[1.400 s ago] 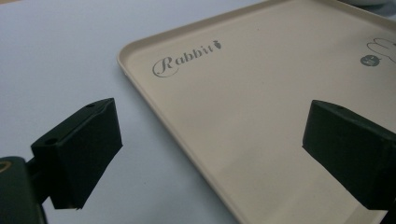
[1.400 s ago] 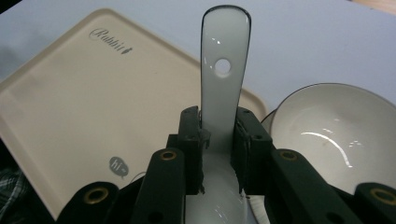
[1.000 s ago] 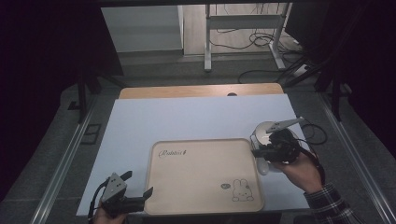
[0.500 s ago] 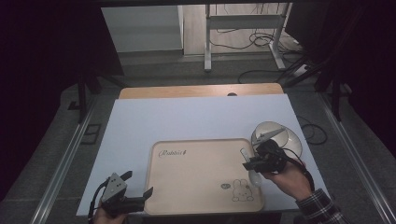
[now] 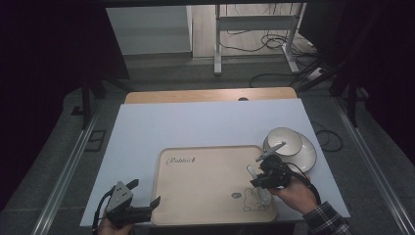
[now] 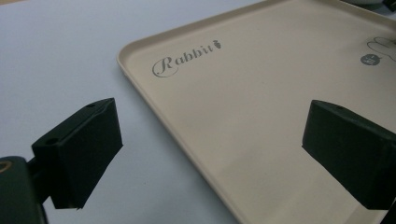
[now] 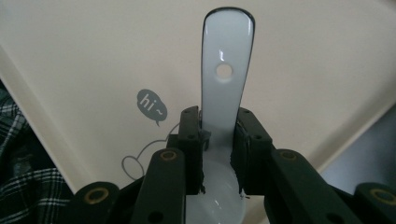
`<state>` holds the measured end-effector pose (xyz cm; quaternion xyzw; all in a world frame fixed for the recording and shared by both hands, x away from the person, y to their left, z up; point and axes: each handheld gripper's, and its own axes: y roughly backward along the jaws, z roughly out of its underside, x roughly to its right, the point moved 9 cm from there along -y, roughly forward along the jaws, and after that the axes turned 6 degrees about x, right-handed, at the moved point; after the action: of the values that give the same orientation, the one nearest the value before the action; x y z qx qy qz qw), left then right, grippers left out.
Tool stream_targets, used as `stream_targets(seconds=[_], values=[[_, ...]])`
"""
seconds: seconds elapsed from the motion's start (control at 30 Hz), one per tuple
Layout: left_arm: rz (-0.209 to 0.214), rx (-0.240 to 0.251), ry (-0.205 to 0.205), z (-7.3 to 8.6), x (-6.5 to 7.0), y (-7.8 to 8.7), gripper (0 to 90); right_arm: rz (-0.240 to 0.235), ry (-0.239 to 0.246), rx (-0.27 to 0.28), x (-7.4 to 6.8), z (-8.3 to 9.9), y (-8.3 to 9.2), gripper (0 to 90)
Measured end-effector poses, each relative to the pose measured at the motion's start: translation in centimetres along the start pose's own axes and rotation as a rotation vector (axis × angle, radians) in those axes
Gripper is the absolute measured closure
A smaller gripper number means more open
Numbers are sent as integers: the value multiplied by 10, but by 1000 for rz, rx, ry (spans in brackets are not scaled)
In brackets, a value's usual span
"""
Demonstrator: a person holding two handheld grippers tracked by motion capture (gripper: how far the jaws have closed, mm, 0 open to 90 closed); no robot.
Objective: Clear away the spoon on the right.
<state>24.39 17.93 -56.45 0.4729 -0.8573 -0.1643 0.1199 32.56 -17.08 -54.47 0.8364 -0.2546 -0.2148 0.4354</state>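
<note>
A white ceramic spoon point(image 7: 226, 70) is clamped between my right gripper's point(image 7: 218, 140) jaws, its handle with a small hole pointing away from the camera. In the high view the right gripper point(image 5: 266, 178) holds the spoon point(image 5: 251, 172) low over the right front part of a beige tray point(image 5: 205, 176), near the rabbit drawing. Whether the spoon touches the tray I cannot tell. My left gripper point(image 5: 144, 192) stands open at the tray's left front corner. In the left gripper view its jaws point(image 6: 212, 140) are wide apart, with the tray's rim point(image 6: 154, 100) between them.
A white bowl point(image 5: 283, 141) sits on a white plate point(image 5: 307, 152) just right of the tray's far right corner. The tray lies on a pale blue-white mat point(image 5: 195, 125) over a wooden table point(image 5: 205, 95). A plaid sleeve point(image 5: 323, 223) comes in at the front right.
My right gripper has carried the spoon from beside the bowl leftward and toward the front edge, over the tray. The left gripper has not moved.
</note>
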Motion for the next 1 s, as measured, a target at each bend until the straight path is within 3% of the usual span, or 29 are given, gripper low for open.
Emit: stream_targets(seconds=[0.3, 0.37, 0.57, 0.7, 1.0], values=[[0, 1, 1, 0, 0, 0, 44, 3, 12, -19, -1, 8, -21, 740], [0, 1, 0, 0, 0, 0, 45, 3, 4, 6, -1, 7, -21, 659], [-1, 0, 0, 0, 0, 0, 45, 15, 5, 68, -1, 2, -14, 630], [-1, 0, -1, 0, 0, 0, 46, 24, 43, 92, -4, 3, -11, 674], [-1, 1, 0, 0, 0, 0, 46, 8, 109, 145, -18, 2, -11, 874]])
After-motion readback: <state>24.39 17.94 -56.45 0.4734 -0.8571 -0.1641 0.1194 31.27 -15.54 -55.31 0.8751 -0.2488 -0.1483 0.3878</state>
